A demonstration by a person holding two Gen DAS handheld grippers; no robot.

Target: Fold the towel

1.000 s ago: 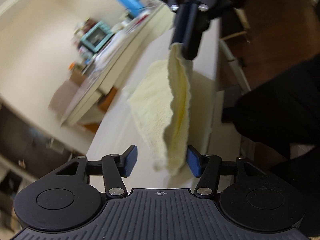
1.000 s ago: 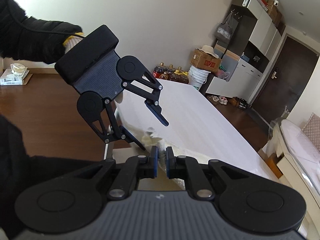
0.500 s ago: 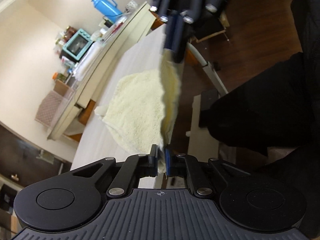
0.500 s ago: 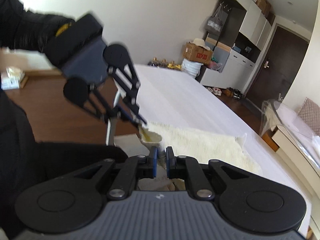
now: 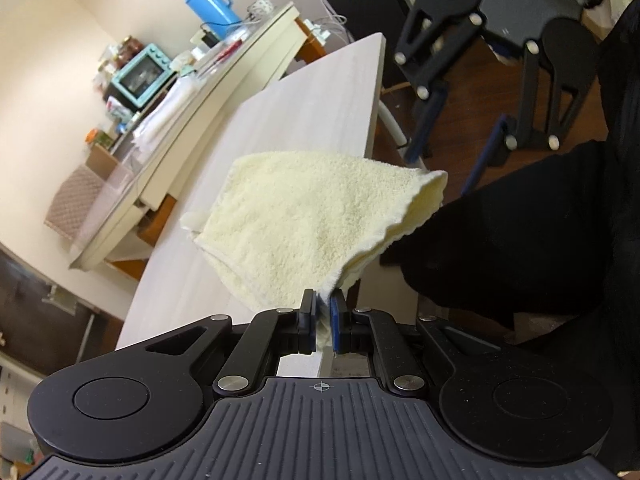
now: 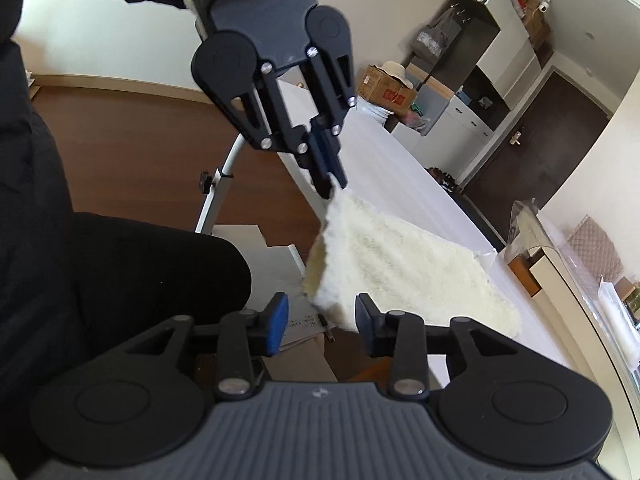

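A pale yellow towel [image 5: 320, 216] is doubled over on the white table [image 5: 304, 112] near its front edge. My left gripper [image 5: 321, 316] is shut on one near corner of the towel and holds it lifted; it also shows in the right wrist view [image 6: 332, 184], pinching the towel [image 6: 392, 264]. My right gripper [image 6: 322, 320] is open, its jaws either side of the other near corner without holding it. In the left wrist view the right gripper [image 5: 460, 160] hangs open just beyond the towel's free corner.
A side counter [image 5: 224, 68] with a blue jug [image 5: 208, 4] and a teal oven [image 5: 140, 76] runs along the table's far side. The person's black-clad legs [image 6: 120, 280] are at the table's front edge. Cabinets and boxes [image 6: 384, 88] stand past the far end.
My right gripper has opened and let go of its towel corner, backing off a little. My left gripper, open a second ago, shut on its corner and still holds it lifted.
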